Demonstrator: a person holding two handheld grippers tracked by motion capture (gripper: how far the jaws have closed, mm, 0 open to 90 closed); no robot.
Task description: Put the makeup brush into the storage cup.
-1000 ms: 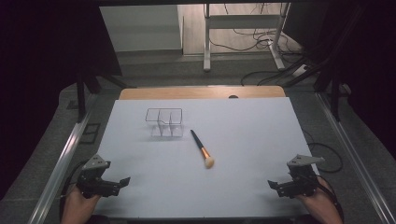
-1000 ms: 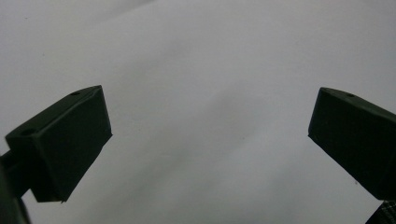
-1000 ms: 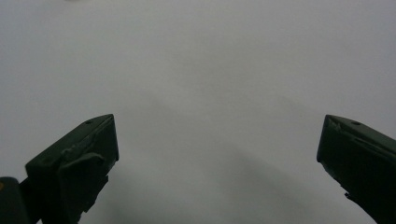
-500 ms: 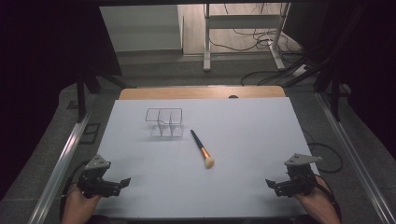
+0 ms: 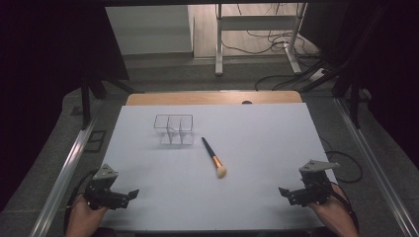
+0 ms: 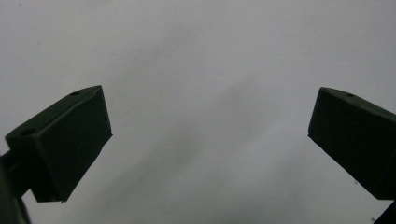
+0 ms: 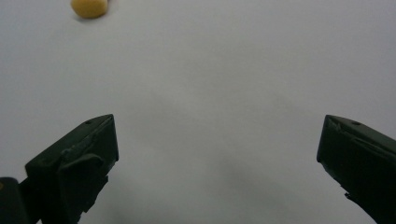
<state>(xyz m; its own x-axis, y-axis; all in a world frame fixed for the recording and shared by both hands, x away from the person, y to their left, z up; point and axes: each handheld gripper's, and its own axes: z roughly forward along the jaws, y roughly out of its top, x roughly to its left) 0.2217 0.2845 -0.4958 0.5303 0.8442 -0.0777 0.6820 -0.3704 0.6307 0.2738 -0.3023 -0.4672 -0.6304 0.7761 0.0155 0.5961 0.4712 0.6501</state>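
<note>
Left hand-held gripper (image 5: 132, 192) and right hand-held gripper (image 5: 282, 190) rest low on the counter (image 5: 257, 128), jaws spread wide, holding nothing. The brush (image 5: 213, 157) lies well ahead of both, between them; the clear organizer (image 5: 173, 129) sits just beyond it. A careless reach could roll the brush or nudge the light organizer.

White table (image 5: 257, 197) — clear organizer (image 5: 173, 130), makeup brush (image 5: 213, 157).

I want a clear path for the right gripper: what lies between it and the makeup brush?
Nothing: in the high view only bare white table lies between the right gripper and the makeup brush.
</note>
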